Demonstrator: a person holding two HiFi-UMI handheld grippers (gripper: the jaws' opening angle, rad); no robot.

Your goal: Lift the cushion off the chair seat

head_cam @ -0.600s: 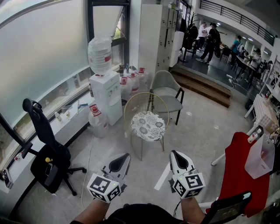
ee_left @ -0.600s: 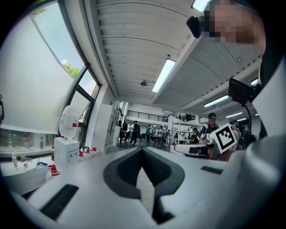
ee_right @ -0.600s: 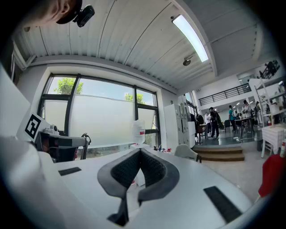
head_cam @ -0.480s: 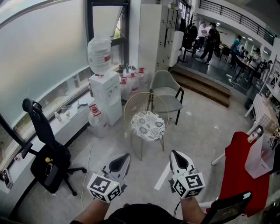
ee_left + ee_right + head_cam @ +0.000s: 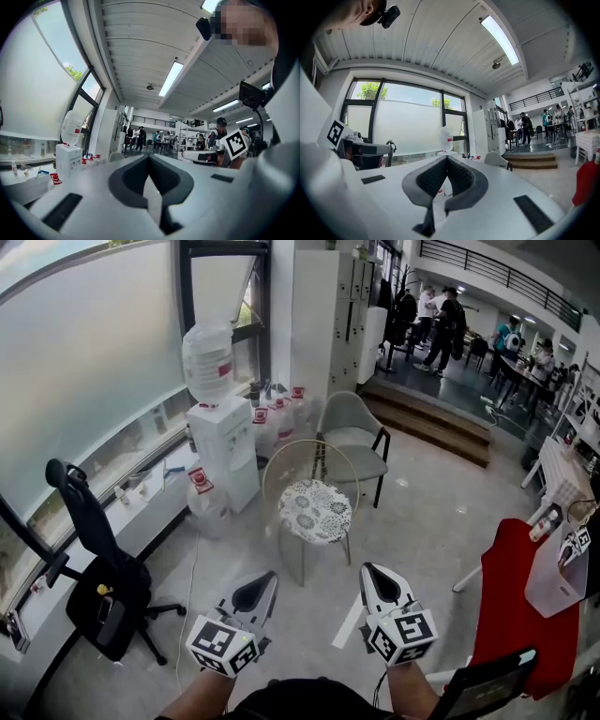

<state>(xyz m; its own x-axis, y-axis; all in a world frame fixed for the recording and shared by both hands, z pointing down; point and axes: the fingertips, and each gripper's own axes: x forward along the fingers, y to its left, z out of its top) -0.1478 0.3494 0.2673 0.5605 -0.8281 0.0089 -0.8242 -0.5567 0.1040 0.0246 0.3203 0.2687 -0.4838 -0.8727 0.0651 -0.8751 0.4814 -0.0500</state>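
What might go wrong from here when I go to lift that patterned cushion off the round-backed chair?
The left gripper and right gripper both have closed fingers, well short of the cushion; arriving like that would likely shove it rather than grasp it. The chair has a thin hoop back curving close behind the cushion, so a gripper might snag it.

The left gripper (image 5: 268, 577) and right gripper (image 5: 369, 570) are 2 white tapered shells with dark grey textured jaw linings and black rectangular strips (image 5: 529, 212). Each carries 1 white cube with black square markers (image 5: 222, 643). The person wears dark clothing (image 5: 281, 701).
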